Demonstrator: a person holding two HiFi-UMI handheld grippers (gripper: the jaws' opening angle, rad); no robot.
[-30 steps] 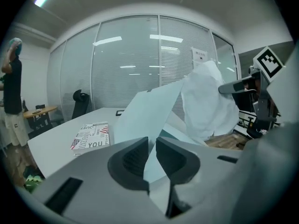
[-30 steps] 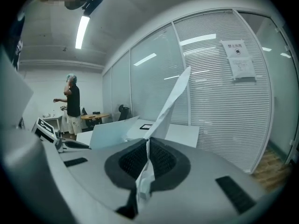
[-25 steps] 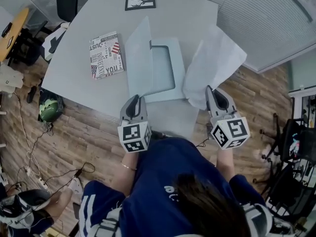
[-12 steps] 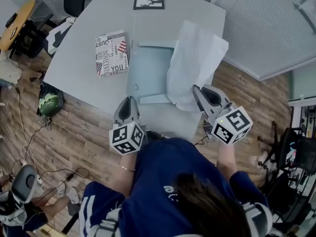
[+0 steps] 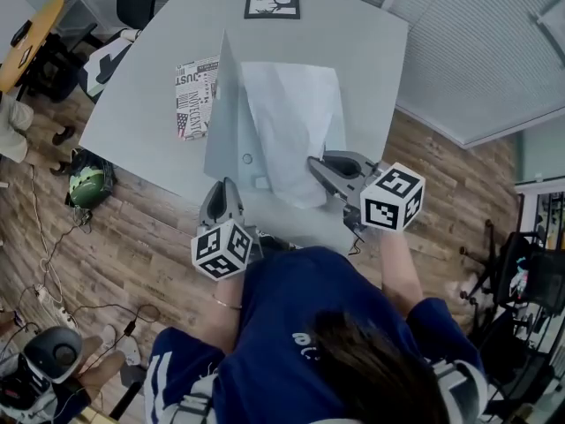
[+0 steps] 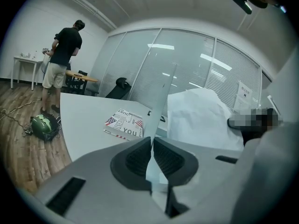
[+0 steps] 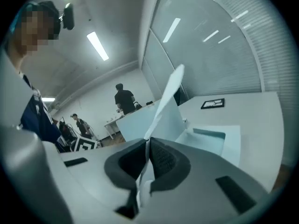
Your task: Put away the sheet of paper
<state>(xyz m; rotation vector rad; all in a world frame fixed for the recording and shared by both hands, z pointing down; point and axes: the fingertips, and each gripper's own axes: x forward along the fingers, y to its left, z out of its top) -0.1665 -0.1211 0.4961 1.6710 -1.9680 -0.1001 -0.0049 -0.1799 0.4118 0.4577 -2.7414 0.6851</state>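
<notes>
Presently the sheet of paper (image 5: 291, 117), clamped at its near edge in the right claw (image 5: 316, 168), extends ahead of that claw over the open folder (image 7: 231, 146), long axis running away, while the left claw (image 5: 222, 186), jaws just closing onto the folder cover (image 5: 231, 122), holds it upright beside the sheet.

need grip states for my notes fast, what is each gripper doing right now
left gripper: has just been closing, now pinches the raised pale blue plastic folder cover.
right gripper: closed on the white sheet of paper.
</notes>
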